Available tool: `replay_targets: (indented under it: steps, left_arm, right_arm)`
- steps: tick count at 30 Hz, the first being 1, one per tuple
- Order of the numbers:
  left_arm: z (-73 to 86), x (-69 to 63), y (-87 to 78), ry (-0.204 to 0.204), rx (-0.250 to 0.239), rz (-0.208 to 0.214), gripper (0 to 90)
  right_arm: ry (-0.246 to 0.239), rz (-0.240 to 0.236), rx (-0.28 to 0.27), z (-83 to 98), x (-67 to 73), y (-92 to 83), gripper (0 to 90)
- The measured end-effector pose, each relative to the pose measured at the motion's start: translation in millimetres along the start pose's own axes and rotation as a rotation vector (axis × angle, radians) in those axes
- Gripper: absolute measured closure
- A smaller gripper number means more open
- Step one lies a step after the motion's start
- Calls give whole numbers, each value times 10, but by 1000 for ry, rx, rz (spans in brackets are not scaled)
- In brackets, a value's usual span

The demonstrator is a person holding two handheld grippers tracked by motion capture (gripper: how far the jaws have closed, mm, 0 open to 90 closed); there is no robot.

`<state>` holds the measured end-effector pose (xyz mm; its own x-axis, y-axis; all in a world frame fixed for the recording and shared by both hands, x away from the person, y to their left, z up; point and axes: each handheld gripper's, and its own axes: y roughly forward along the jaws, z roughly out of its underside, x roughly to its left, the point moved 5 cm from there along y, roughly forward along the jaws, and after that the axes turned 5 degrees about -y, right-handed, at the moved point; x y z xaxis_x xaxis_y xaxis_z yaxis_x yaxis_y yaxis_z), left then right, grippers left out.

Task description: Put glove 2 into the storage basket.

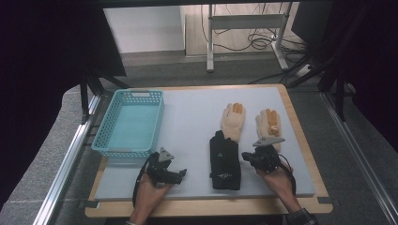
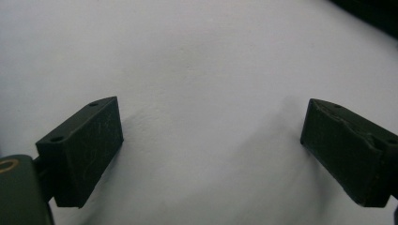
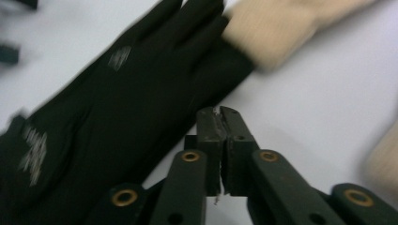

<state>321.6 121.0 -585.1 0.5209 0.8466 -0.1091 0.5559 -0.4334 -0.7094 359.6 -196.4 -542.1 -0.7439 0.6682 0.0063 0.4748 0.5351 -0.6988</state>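
Observation:
A black glove (image 1: 225, 159) lies flat in the middle of the mat, its fingers under the cuff of a beige glove (image 1: 233, 121) with orange fingertips. A second beige glove (image 1: 268, 124) lies to the right of it. My right gripper (image 1: 247, 157) sits just right of the black glove, between it and the second beige glove. In the right gripper view its jaws (image 3: 219, 112) are pressed together with nothing between them, beside the black glove (image 3: 117, 108) and the beige cuff (image 3: 277, 28). My left gripper (image 1: 180, 174) rests left of the black glove, its jaws (image 2: 211, 136) wide apart over bare mat.
A light blue plastic basket (image 1: 112, 150) stands at the left of the pale mat (image 1: 187, 117), with nothing in it. The mat lies on a wooden board (image 1: 300, 140). Beyond the table are a desk frame and cables on the floor.

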Motion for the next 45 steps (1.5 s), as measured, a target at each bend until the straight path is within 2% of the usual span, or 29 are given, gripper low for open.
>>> replay_targets:
  steps: [2, 7, 14, 18, 20, 27, 30, 33, 35, 42, 45]
  left_arm:
    - [0, 0, 0, 0, 0, -1, 62]
    - [-1, 0, 1, -2, -3, 0, 63]
    - [-1, 6, -4, -8, -5, 0, 66]
    - [3, 14, -13, -18, -5, -3, 62]
    - [14, 20, -22, -7, 2, -11, 59]
    - [78, 135, -83, -10, 11, -16, 36]
    - [84, 144, -88, -11, 11, -10, 36]
    - [85, 143, -87, -10, 10, -11, 36]
    - [86, 143, -86, -10, 10, -11, 34]
    - [87, 146, -84, -13, 5, -6, 34]
    - [87, 145, -83, -12, 5, -7, 34]
  right_arm:
    - [-16, -32, 17, 97, 95, 4, 884]
    - [-57, -71, 40, 190, 276, 61, 883]
    - [-80, -112, 28, 132, 425, 146, 882]
    - [-100, -139, 22, 72, 558, 229, 875]
    - [-109, -152, 20, 33, 624, 279, 870]
    - [-129, -184, 5, -83, 834, 436, 847]
    - [-146, -187, 0, -114, 890, 476, 830]
    - [-161, -169, 4, -102, 867, 439, 781]
    - [-145, -151, -3, -71, 791, 375, 744]
    - [-78, -36, -29, 21, 370, 160, 607]
    - [-53, -17, -23, 56, 203, 73, 522]
